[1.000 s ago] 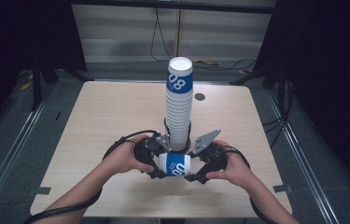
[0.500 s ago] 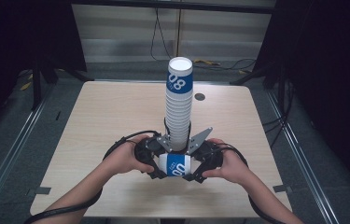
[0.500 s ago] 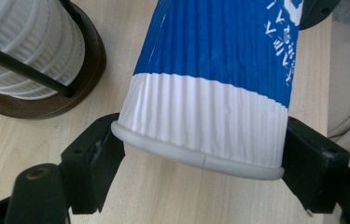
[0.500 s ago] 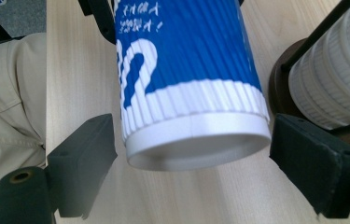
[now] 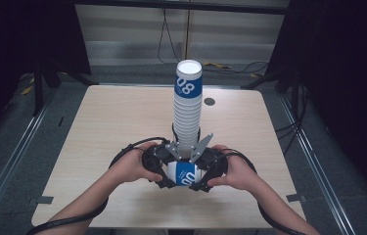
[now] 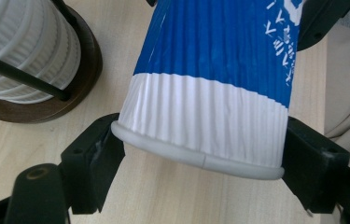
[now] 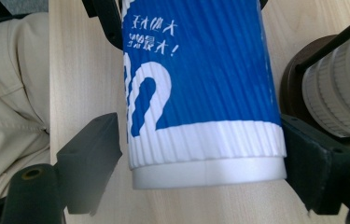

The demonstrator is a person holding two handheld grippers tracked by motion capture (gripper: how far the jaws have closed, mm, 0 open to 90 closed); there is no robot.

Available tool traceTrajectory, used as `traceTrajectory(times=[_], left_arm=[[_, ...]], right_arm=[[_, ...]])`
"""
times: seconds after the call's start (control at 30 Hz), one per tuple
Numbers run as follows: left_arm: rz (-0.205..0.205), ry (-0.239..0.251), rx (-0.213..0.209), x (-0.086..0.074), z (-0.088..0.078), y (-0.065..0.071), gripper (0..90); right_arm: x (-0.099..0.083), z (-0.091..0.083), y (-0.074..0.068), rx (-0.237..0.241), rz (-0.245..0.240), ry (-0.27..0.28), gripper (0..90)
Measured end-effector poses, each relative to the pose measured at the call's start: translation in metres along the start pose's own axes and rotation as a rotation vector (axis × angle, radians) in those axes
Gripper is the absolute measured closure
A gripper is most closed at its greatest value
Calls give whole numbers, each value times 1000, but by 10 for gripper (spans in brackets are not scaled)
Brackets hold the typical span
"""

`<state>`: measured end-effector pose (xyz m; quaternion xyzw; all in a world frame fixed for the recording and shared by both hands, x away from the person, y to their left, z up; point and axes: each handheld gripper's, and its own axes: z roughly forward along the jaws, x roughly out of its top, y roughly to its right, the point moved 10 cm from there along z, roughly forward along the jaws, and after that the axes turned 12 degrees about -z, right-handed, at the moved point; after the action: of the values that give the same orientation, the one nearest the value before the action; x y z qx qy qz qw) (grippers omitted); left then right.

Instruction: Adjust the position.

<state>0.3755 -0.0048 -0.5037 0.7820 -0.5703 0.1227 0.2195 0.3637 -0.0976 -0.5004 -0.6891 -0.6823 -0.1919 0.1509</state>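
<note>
A ribbed blue-and-white paper cup lies on its side just above the table, between both hands. My left gripper is shut on its rim end, with both jaws against the white rim. My right gripper straddles the cup's base end. Its jaws have just been closing. One jaw touches the cup and the other stands a sliver off. In the high view the left gripper and right gripper face each other. Right behind them rises a tall stack of cups.
The stack stands in a dark round wooden holder with thin black rods, close beside the held cup. The light wooden table has a small dark disc at the back. Beige trousers show past the near edge.
The right gripper has edged slightly in toward the cup. The left gripper and the cup have stayed in place.
</note>
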Motion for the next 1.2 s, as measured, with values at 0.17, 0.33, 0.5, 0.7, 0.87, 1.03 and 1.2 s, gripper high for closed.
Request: traceTrajectory(times=[0.17, 0.33, 0.5, 0.7, 0.87, 1.03, 1.2], left_arm=[[-10, 18, -1, 2, 1, 1, 205], [-17, 13, -1, 1, 1, 1, 204], [-21, 13, -11, 1, 2, 3, 204], [-11, -8, -19, -1, 4, 3, 204], [-15, 0, -16, -1, 3, 3, 204], [-2, -3, -5, 1, 2, 2, 204], [8, 12, 0, 3, 0, 2, 202]], right_arm=[[0, 3, -1, 5, -10, -36, 186], [3, 5, -1, 13, -26, -45, 197], [4, 6, -2, 18, -19, -64, 230], [3, 10, -3, 16, -38, -100, 276], [2, 12, -2, 13, -41, -106, 289], [1, 12, -2, 12, -40, -116, 292], [-1, 12, -1, 1, -20, -98, 294]])
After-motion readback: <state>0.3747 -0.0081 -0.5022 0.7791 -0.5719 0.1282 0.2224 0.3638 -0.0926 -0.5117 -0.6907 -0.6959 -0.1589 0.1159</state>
